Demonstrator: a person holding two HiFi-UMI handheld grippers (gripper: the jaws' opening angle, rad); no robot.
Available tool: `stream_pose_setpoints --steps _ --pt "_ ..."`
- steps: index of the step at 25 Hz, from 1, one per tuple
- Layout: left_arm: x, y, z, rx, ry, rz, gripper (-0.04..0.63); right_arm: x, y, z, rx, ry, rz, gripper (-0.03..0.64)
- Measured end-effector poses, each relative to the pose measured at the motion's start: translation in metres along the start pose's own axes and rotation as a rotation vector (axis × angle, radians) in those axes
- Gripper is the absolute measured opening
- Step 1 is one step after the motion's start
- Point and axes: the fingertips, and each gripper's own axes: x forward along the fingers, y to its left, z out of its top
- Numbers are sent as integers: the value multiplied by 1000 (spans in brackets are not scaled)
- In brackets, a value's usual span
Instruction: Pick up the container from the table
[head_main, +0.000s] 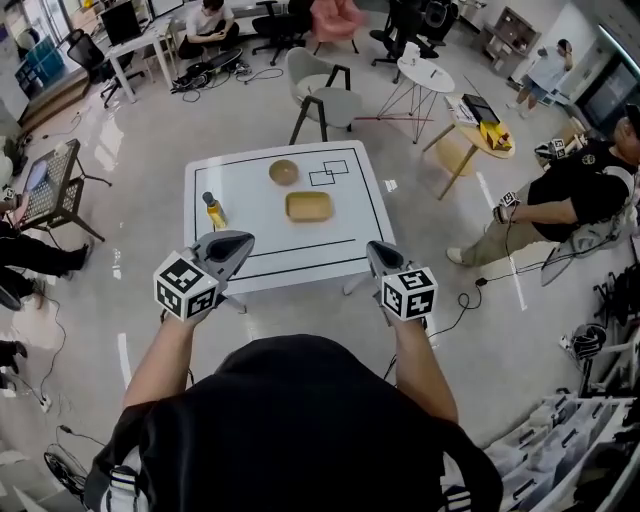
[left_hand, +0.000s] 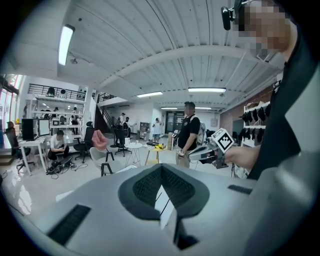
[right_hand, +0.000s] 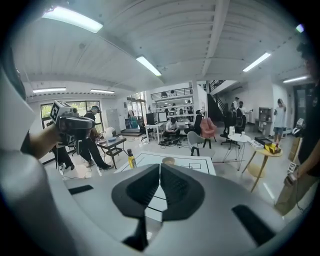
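A shallow tan rectangular container (head_main: 308, 206) lies near the middle of the white table (head_main: 365, 225), which is marked with black lines. Both grippers hover short of the table's near edge, apart from the container. The left gripper (head_main: 240, 240) is at the near left and its jaw tips meet with nothing between them (left_hand: 161, 170). The right gripper (head_main: 375, 250) is at the near right, also shut and empty (right_hand: 160, 167). The right gripper view shows the table (right_hand: 200, 165) ahead, but its own jaws hide the container.
A round wooden bowl (head_main: 284, 172) sits behind the container, and a yellow bottle (head_main: 213, 211) stands at the table's left edge. A grey chair (head_main: 325, 95) stands beyond the table. A person (head_main: 570, 200) sits to the right, near a yellow side table (head_main: 480, 135).
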Motion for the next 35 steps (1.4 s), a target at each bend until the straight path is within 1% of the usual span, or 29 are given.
stream_pose_setpoints --steps 7,14,24,35 --pt "21 -2 2 -8 5 31 8 5 -22 -5 -10 14 28 8" --pt "27 -4 1 -14 20 48 8 7 -31 -5 -11 17 45 8" --pt "42 -2 -1 -25 27 29 8 13 -38 -7 -12 34 48 8" --pt "69 25 -1 -43 21 12 8 41 -54 1 -15 52 38 8"
